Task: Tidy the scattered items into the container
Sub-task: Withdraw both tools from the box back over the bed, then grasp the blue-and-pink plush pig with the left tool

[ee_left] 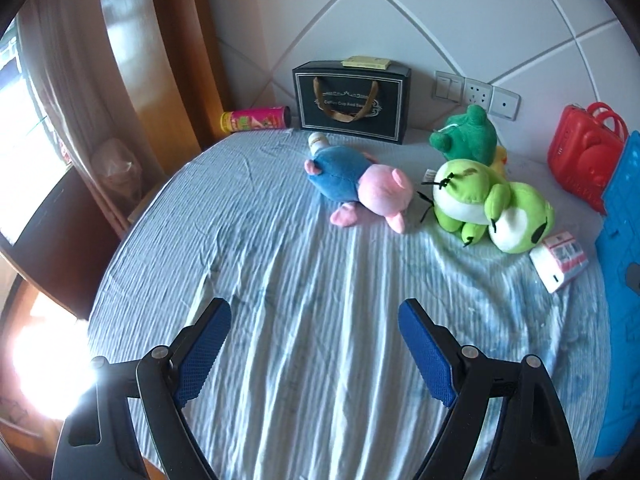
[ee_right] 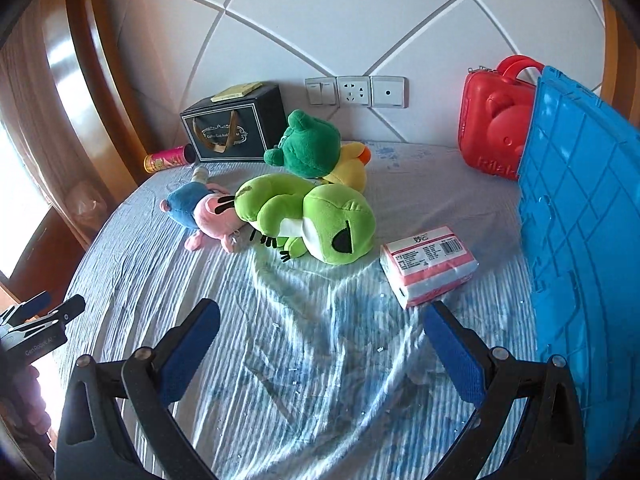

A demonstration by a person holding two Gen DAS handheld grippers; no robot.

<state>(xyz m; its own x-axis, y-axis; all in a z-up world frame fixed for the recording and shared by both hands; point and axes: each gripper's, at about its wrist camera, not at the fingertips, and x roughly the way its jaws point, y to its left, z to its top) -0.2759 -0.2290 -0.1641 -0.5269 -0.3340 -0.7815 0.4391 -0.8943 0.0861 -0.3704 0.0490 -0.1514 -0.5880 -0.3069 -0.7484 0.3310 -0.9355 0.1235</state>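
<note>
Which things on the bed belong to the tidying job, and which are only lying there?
For the job:
- blue container
- light green frog plush
- pig plush
- dark green frog plush
- yellow duck plush
- tissue pack

Probably just there:
- black gift box
- pink can
- red case
- wall sockets

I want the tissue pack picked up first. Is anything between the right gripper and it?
Nothing visible. The right gripper is open over bare sheet, and the tissue pack lies just ahead of its right finger, apart from the light green frog and the blue crate.
</note>
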